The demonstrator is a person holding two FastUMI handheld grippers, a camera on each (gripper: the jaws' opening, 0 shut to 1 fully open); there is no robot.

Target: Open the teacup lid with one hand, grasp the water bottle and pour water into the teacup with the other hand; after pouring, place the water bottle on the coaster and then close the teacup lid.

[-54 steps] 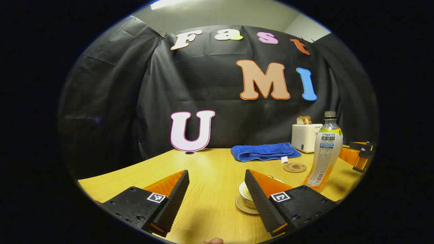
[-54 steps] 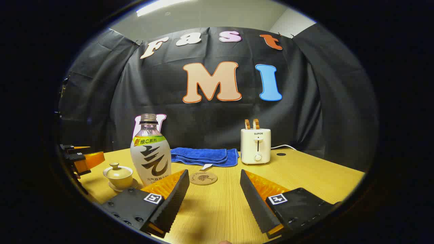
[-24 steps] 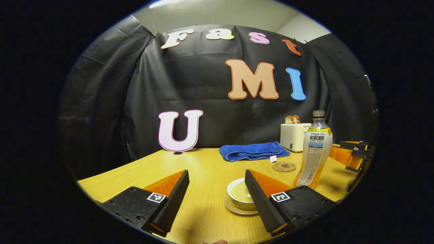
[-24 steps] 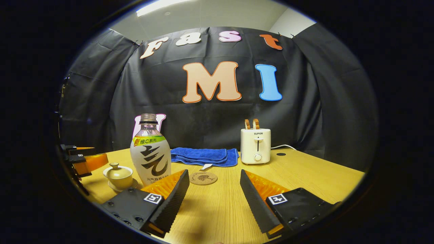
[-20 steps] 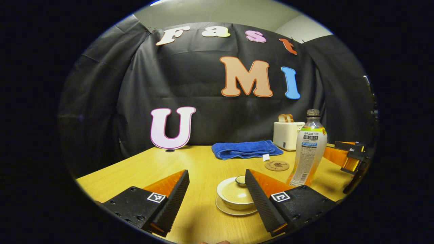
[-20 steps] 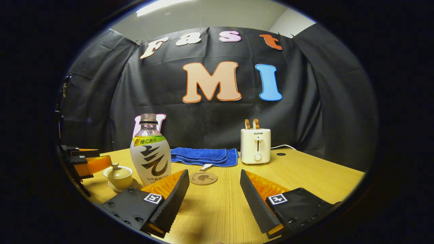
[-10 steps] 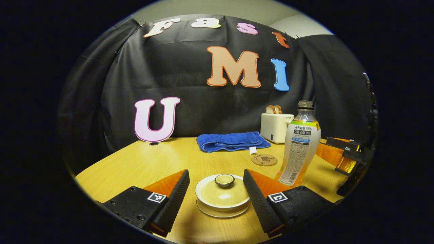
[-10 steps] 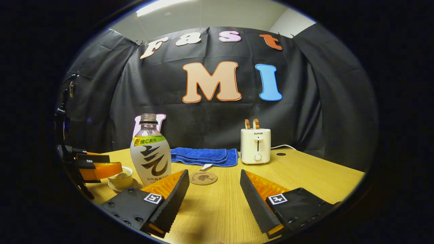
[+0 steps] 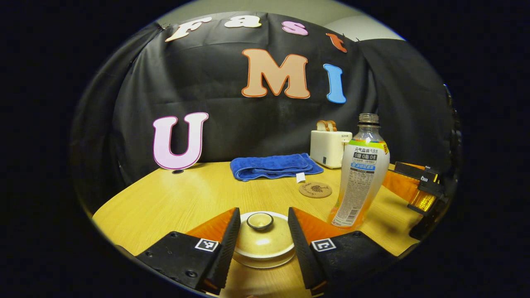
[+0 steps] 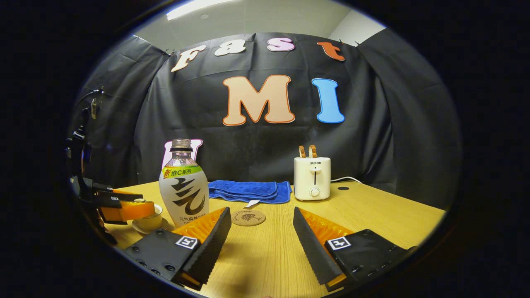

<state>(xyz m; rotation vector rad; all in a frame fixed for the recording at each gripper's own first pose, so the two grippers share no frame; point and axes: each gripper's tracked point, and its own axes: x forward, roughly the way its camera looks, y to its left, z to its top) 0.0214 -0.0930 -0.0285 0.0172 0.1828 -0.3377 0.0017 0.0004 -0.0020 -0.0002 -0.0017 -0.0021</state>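
Over the teacup lid [image 9: 263,240] our left tool [image 9: 262,244] has arrived, fingers narrowed, not yet clamping; right tool [image 10: 261,238] idles wide apart; lid-lift comes next.

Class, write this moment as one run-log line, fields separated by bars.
left gripper: jaws open astride teacup lid | right gripper: open, idle | water bottle: upright on table | coaster: bare

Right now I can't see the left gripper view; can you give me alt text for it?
The left gripper straddles the lidded teacup, fingers close beside the lid. To the right stands the uncapped water bottle, with the coaster, blue towel and toaster behind.
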